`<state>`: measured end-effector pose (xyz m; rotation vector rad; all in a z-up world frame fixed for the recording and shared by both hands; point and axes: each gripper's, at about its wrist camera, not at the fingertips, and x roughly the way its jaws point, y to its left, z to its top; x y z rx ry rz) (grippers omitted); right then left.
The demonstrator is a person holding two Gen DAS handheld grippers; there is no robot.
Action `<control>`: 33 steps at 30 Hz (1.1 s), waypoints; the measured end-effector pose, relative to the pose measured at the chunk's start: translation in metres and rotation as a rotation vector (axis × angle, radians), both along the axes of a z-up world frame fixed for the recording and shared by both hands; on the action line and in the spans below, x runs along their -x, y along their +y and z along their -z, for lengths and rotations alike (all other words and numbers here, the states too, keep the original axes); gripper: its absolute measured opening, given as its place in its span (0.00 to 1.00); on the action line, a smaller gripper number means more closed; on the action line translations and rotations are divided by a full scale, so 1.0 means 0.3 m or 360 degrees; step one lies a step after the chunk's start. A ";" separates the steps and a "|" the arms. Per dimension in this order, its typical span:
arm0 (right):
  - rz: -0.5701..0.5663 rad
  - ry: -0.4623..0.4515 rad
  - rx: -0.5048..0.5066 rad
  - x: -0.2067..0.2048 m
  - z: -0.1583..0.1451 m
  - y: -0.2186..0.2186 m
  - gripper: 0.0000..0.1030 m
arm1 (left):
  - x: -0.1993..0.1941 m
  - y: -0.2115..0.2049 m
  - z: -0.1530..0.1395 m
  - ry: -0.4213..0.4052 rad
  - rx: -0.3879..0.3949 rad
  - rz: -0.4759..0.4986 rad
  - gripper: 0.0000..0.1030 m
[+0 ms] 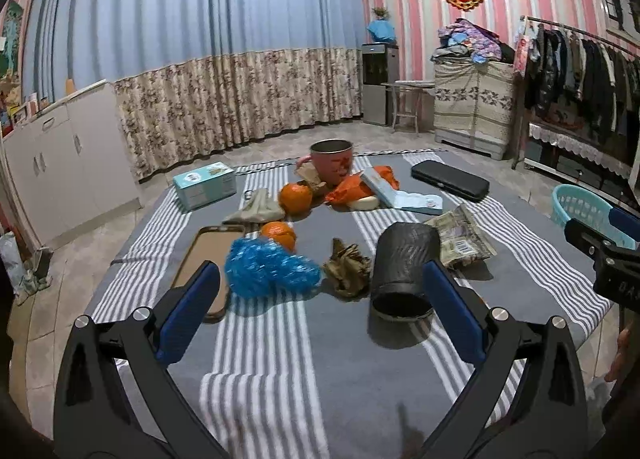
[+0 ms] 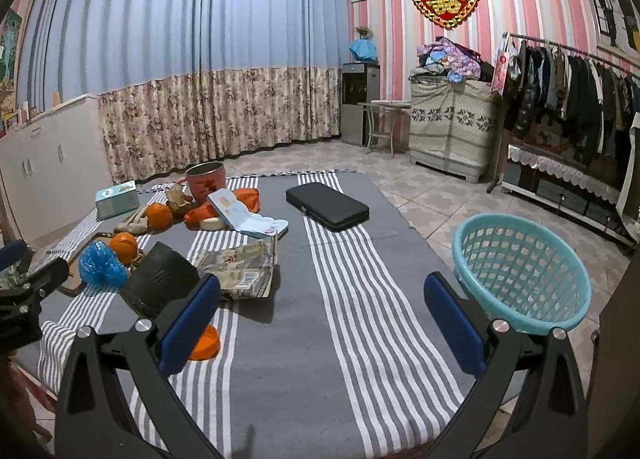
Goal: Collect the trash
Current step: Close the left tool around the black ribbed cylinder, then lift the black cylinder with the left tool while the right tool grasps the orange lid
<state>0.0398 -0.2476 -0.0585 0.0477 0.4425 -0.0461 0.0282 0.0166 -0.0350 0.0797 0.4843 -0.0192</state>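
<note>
Blue crinkled wrapper [image 1: 272,269] sits just ahead of the spread, empty left fingers [image 1: 202,299].
Close on it only, sparing the orange [image 1: 279,235] behind; right fingers [image 2: 192,315] also released, basket [image 2: 520,271] beside them.

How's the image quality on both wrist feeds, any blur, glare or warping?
Left wrist: sharp at centre, strong fisheye bending at the edges, black cylinder casts a soft shadow toward the camera. Right wrist: same warping, dark corners, no glare, basket clear.

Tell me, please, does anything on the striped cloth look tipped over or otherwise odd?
Yes: the black cylindrical bin lies on its side, open mouth facing the camera, beside a crumpled brown wrapper and crumpled newspaper.
</note>
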 end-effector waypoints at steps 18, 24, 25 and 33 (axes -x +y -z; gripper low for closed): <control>0.0116 0.0093 0.0045 -0.076 0.031 -0.106 0.96 | -0.203 -0.158 0.112 0.0243 0.0042 0.0185 0.95; 0.0133 0.0094 0.0030 -0.089 0.045 -0.124 0.96 | -0.248 -0.178 0.156 0.0332 0.0041 0.0218 0.88; 0.0131 0.0099 0.0027 -0.090 0.048 -0.125 0.96 | -0.251 -0.178 0.159 0.0348 0.0049 0.0230 0.83; 0.0123 0.0144 0.0014 -0.100 0.072 -0.114 0.96 | -0.273 -0.176 0.179 0.0389 0.0058 0.0276 0.60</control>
